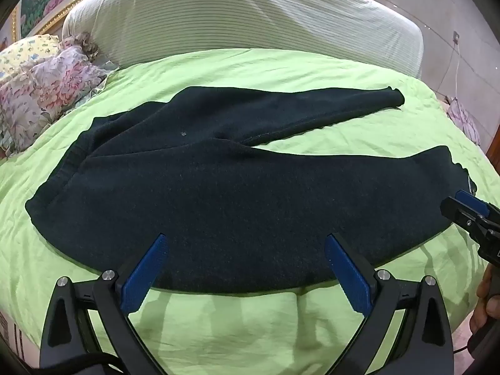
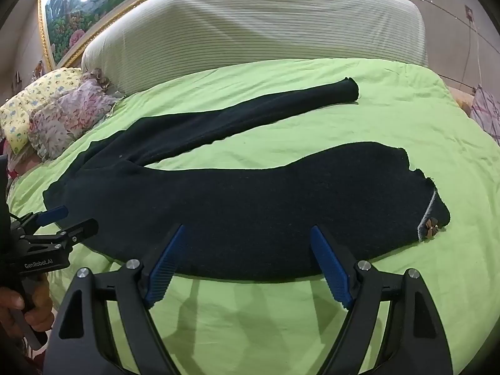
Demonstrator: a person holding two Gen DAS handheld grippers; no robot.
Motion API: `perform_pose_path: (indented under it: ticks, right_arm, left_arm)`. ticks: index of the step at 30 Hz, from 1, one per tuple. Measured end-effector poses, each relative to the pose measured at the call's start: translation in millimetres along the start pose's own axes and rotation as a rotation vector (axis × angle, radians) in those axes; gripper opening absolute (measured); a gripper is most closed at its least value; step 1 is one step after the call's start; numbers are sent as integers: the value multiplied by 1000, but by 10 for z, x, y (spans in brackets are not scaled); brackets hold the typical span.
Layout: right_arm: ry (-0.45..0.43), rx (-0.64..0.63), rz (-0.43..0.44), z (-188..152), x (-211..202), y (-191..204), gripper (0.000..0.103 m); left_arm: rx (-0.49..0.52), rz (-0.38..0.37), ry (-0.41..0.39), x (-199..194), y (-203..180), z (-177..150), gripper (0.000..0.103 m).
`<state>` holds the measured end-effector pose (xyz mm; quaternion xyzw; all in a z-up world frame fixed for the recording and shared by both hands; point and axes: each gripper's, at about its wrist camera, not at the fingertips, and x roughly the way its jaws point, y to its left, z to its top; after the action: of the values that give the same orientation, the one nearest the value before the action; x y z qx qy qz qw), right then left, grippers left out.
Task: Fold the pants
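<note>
Dark navy pants (image 1: 237, 193) lie spread flat on a green bed sheet (image 1: 237, 322), waistband at the left, two legs fanned out to the right. They also show in the right wrist view (image 2: 256, 206), with a small brown tag at the near leg's cuff (image 2: 429, 226). My left gripper (image 1: 247, 243) is open and empty, hovering over the near edge of the pants. My right gripper (image 2: 248, 234) is open and empty over the near leg. The right gripper shows at the right edge of the left wrist view (image 1: 468, 212). The left gripper shows at the left edge of the right wrist view (image 2: 67, 220).
A striped white padded headboard (image 1: 243, 18) stands behind the bed. Floral pillows (image 1: 47, 90) lie at the far left. A gold-framed painting (image 2: 93, 9) hangs on the wall. A cable hangs from a wall socket (image 1: 456, 39) at the right.
</note>
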<state>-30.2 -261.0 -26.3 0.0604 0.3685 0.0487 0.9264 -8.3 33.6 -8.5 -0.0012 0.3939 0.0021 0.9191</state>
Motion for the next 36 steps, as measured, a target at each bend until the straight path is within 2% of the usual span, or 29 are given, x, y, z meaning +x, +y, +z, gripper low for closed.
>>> perform_pose_path:
  ticks: [24,31,36]
  right_arm:
    - [-11,-32,-1,41,1,123,83]
    - [-47,-82,-38,32,-1,159,83]
    - [-9,-53,-21,31,-5,149,83]
  left_arm:
    - [-11,-10,8,48,-10,67,101]
    - [-14,-13,12,67,6,65,101]
    - [-17,-20,16,87,9,61,101]
